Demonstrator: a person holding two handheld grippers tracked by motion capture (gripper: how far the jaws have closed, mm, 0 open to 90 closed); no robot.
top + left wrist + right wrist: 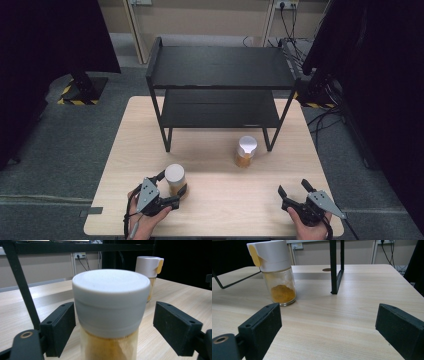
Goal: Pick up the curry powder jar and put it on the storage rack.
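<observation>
Standing on bench: 2 jars, well apart
Near jar (110, 315): white lid, yellowish powder, sitting between left hand-held gripper (113, 327) jaws, pads not pressing
Far jar (277, 272): orange powder
Right hand-held gripper (328, 332): released

The high view looked down from above the near edge of the table (210, 200). Each gripper view sat low, facing the black shelf (220, 87); both shared the spice jar (275, 272).
</observation>
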